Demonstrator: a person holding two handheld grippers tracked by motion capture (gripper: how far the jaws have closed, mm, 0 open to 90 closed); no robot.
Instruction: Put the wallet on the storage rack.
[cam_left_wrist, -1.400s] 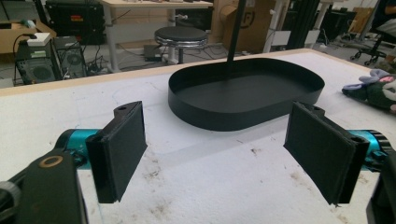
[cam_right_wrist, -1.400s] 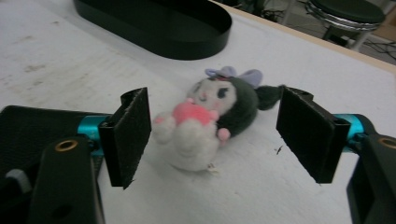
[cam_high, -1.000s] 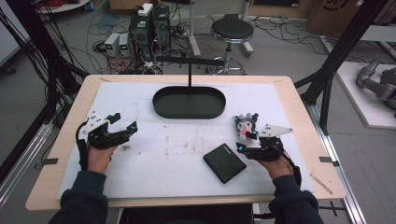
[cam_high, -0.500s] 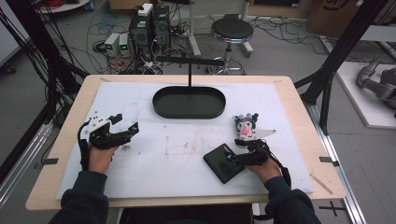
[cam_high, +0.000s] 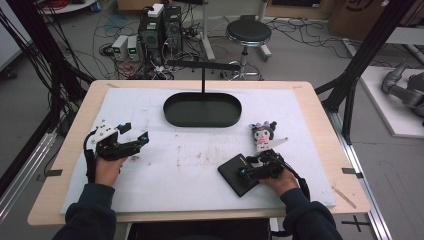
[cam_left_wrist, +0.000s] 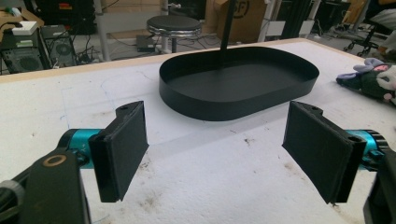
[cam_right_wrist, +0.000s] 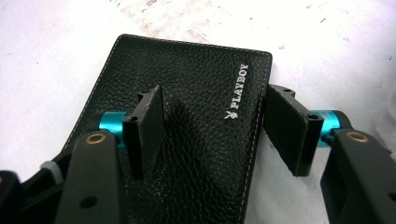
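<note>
1. On the white-covered tabletop (cam_high: 200, 170), near the right front, a black leather wallet (cam_high: 239, 173) lies flat, its grain and a white stitched border plain in the right gripper view.
2. Over the wallet's right part sits the right gripper (cam_high: 250, 172), jaws apart; in its own view one jaw stands above the leather and the other just past the wallet's stitched edge (cam_right_wrist: 210, 135). Whether either jaw touches the wallet cannot be told.
3. Just beyond that gripper, a small plush toy (cam_high: 263, 136) with dark ears lies on the tabletop.
4. Farther back at the centre stands a black oval tray (cam_high: 202, 117) with a thin post rising from it.
5. At the left, well apart from the wallet, the left gripper (cam_high: 137, 141) hangs with its jaws wide open, holding nothing (cam_left_wrist: 215, 154).
</note>
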